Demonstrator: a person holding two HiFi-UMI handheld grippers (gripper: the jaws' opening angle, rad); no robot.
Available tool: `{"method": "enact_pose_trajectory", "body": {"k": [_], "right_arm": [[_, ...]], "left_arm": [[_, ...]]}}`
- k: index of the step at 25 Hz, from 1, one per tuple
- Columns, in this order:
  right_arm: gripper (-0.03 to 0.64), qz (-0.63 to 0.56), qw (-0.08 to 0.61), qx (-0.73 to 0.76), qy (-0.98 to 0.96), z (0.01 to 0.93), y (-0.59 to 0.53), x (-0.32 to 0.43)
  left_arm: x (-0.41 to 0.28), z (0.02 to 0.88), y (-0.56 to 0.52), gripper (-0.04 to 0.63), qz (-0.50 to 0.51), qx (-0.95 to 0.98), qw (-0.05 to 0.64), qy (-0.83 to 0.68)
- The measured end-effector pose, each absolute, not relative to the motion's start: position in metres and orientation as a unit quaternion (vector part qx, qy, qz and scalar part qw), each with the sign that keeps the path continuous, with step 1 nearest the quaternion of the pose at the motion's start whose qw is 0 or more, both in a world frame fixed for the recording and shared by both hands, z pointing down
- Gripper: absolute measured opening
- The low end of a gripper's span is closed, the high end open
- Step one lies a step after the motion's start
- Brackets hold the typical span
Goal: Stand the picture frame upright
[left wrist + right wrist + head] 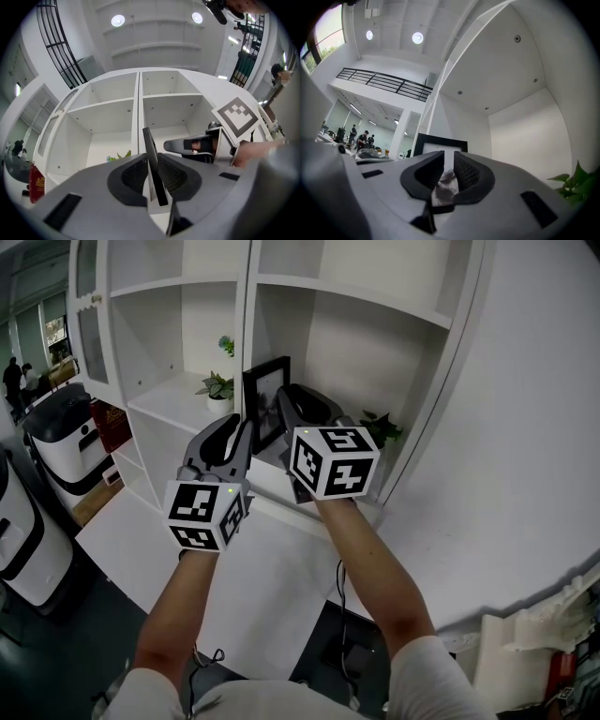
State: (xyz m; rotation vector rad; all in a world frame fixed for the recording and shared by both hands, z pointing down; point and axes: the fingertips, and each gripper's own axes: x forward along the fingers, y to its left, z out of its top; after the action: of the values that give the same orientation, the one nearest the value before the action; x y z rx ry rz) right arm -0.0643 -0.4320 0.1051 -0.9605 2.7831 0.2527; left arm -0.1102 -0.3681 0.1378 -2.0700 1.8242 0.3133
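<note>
On the left of the head view a small potted plant [217, 390] sits on a shelf of the white shelf unit [281, 282]. Just right of it, in the next compartment near the centre, the black picture frame [267, 395] stands close to upright on its bottom edge.

The left gripper [151, 161] is clamped on the frame's thin side edge, which shows as a dark strip pinched between its pads. Right of the frame, the right gripper [449, 154] faces the frame's front. Its jaws are nearly together with a narrow gap, and I see nothing pinched in it.

Further right, a second leafy plant [382, 427] sits in the compartment's corner.

The frame seems raised and is being steadied. Next, it likely needs settling onto its own support. Then the left jaws must let go gently and both grippers draw back without nudging it.
</note>
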Motion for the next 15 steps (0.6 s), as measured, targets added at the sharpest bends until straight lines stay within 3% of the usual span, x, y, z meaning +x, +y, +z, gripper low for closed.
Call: {"method": "enact_pose_trajectory", "body": {"k": [3,15], "right_arm": [[0.010,0.088,0.114,-0.332,0.932,0.102,-0.423,-0.051],[0.008,0.090,0.153,-0.337,0.925,0.119,-0.352,-0.007]], "left_arm": [[-0.116,0.140,-0.353,0.074,0.124,-0.733,0.182,0.644],[-0.140,0.166,-0.294,0.018,0.158,-0.764,0.154,0.606]]}}
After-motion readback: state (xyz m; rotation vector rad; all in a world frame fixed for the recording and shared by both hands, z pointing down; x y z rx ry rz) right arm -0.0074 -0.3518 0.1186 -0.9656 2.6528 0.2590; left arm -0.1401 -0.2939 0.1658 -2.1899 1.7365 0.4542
